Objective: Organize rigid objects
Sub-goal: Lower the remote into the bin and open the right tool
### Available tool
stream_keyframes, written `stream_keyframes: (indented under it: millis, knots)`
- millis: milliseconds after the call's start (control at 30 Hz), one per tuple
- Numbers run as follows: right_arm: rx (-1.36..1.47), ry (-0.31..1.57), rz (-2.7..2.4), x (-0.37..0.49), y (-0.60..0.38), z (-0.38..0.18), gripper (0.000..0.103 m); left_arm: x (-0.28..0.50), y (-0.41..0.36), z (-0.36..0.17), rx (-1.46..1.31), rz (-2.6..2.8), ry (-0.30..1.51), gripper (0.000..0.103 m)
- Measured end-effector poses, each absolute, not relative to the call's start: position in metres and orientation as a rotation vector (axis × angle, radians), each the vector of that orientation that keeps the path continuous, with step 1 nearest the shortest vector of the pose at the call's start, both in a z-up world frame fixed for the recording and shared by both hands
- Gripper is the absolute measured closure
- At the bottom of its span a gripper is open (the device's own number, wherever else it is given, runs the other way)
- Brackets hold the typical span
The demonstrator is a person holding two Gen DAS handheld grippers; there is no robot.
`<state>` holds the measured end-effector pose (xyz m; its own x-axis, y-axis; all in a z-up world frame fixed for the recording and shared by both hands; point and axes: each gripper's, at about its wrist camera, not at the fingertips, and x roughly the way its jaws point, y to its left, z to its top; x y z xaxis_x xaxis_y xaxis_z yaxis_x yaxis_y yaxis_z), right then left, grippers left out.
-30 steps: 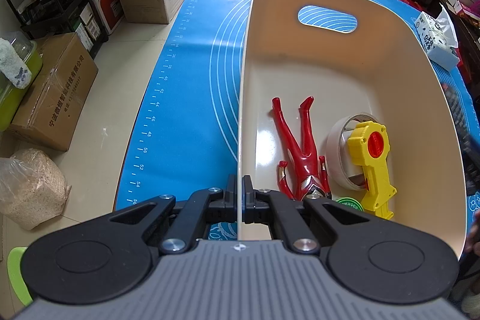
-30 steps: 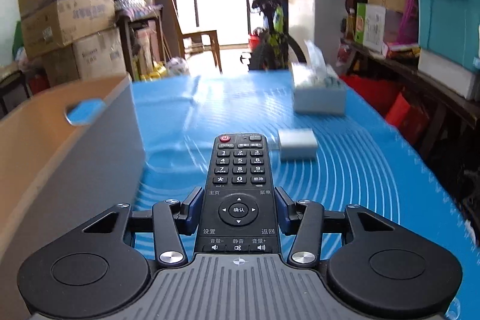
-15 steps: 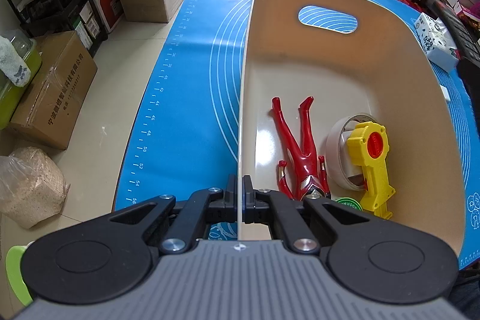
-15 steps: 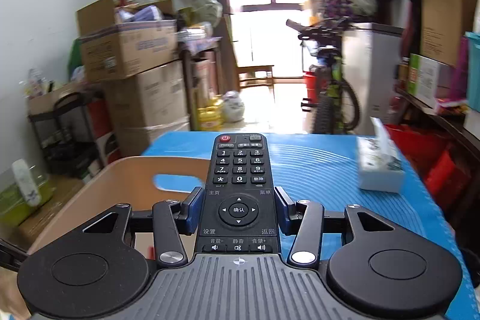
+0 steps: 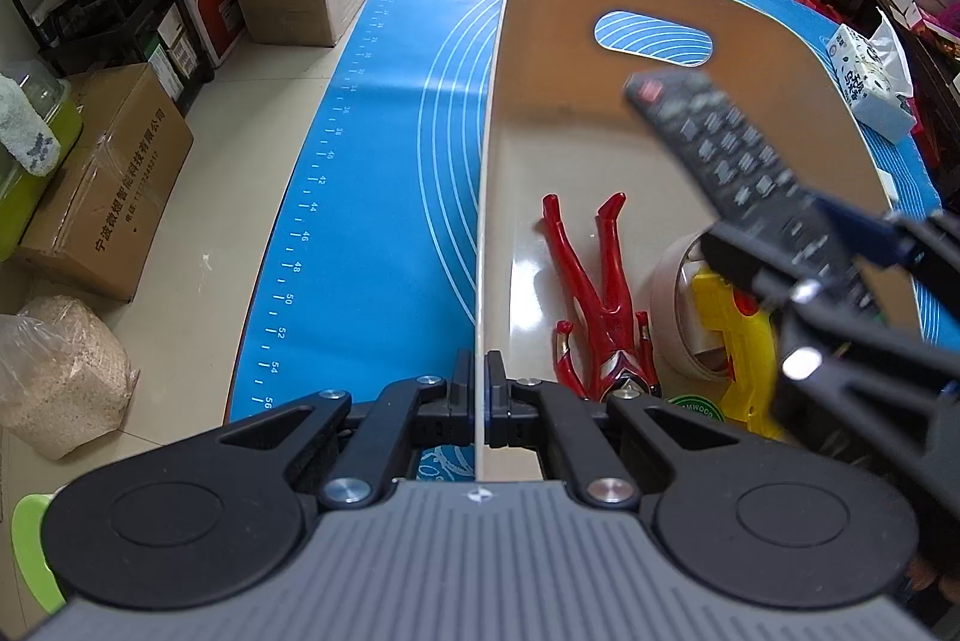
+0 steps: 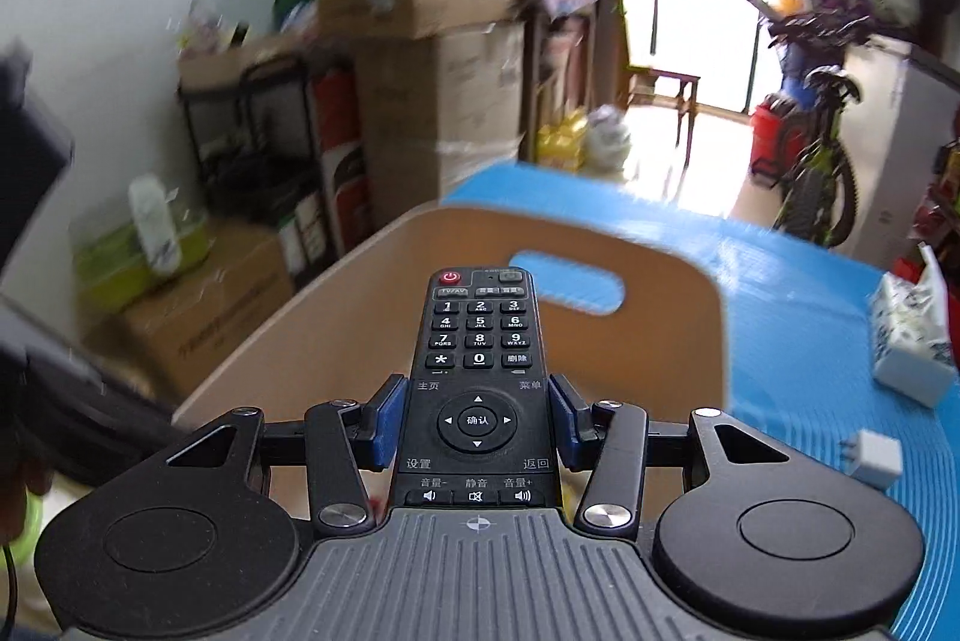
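A: Left tool (image 5: 479,389)?
B: Pinching the near rim of the beige bin (image 5: 600,143), fingers pressed on either side of the thin wall.
A: Right tool (image 6: 477,422)?
B: Clamped on the black remote (image 6: 478,383), blue pads (image 6: 386,422) against its sides; it hangs over the bin's inside, above what lies there.
A: Bin contents?
B: Red figure (image 5: 600,293), tape roll (image 5: 675,305), yellow toy (image 5: 741,371), just ahead-right of the left tool.
A: Counter?
B: Blue mat (image 5: 384,197); tissue box (image 6: 912,341) and white adapter (image 6: 870,464) right of the right tool.
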<state>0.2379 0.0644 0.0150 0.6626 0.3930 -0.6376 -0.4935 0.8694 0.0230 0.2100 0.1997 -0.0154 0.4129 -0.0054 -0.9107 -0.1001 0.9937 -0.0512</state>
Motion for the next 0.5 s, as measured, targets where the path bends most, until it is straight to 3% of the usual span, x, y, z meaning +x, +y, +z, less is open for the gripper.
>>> stream_keyframes:
  millis: [500]
  knots:
    - [-0.228,0.902,0.537,0.248,0.078,-0.007,0.049,0.211,0.197,-0.015,-0.099,0.06,1.144,0.1]
